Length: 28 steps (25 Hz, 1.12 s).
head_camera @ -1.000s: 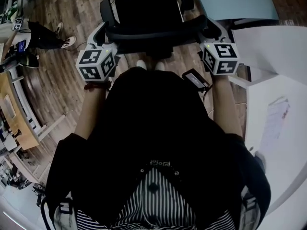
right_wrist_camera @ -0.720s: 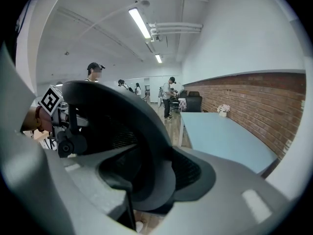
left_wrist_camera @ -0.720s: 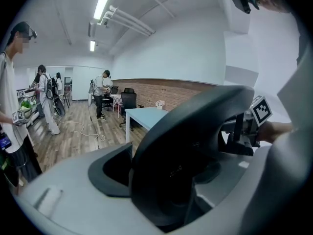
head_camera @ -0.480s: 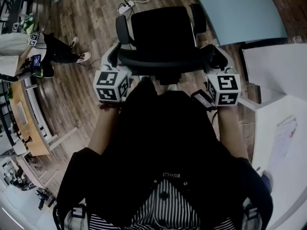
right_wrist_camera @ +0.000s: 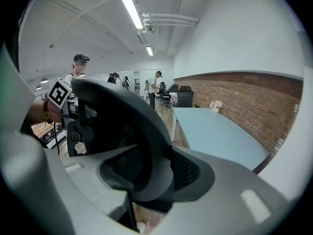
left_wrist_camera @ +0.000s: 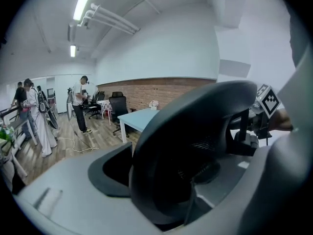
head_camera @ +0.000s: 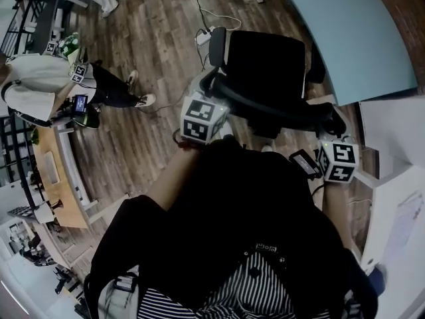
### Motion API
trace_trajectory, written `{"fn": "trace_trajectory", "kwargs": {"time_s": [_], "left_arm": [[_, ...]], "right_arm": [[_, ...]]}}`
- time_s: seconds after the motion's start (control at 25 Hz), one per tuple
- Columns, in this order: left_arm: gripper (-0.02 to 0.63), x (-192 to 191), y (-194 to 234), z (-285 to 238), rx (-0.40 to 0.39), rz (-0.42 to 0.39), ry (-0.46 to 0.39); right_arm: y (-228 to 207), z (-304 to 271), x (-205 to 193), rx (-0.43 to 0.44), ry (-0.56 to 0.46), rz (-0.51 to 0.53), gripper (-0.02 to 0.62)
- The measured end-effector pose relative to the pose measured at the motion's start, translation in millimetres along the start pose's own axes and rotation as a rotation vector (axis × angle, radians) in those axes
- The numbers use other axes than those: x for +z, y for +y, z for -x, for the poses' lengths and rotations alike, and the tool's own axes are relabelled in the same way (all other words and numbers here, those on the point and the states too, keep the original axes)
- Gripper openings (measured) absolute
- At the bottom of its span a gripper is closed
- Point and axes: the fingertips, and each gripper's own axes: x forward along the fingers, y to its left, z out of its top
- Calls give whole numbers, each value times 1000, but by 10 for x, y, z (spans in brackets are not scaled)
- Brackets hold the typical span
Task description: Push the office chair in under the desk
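Observation:
The black office chair (head_camera: 265,62) stands on the wood floor, its seat facing the light blue desk (head_camera: 345,25). Its curved backrest rim (head_camera: 279,108) runs between my two grippers. My left gripper (head_camera: 211,88) is shut on the rim's left end, which fills the space between its grey jaws in the left gripper view (left_wrist_camera: 186,180). My right gripper (head_camera: 332,128) is at the right end; its jaws have just been closing with the rim (right_wrist_camera: 146,141) between them, and they sit against it. The blue desk (right_wrist_camera: 215,131) lies ahead on the right.
A white table (head_camera: 398,198) stands close on the right. A black power adapter (head_camera: 304,161) lies on the floor near my feet, and a power strip with cable (head_camera: 202,38) lies left of the chair. People (head_camera: 40,85) and a wooden bench (head_camera: 53,171) are far left.
The chair and both grippers have moved up and to the right in the head view, toward the blue desk. The chair has turned, the left gripper travelling further than the right.

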Motion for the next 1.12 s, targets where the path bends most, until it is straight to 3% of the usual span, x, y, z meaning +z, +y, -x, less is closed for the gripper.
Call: {"fn": "trace_trajectory", "kwargs": {"time_s": [0.28, 0.52, 0.64, 1.12], "left_arm": [[311, 304, 686, -514, -130, -79, -3], [311, 426, 941, -711, -265, -117, 48], [311, 564, 984, -778, -310, -145, 15], [311, 936, 1235, -1562, -377, -183, -5]], "right_arm": [[133, -471, 324, -111, 13, -89, 179], [313, -609, 429, -223, 22, -174, 179], [376, -557, 525, -279, 5, -203, 179], [16, -1010, 800, -303, 23, -244, 179]]}}
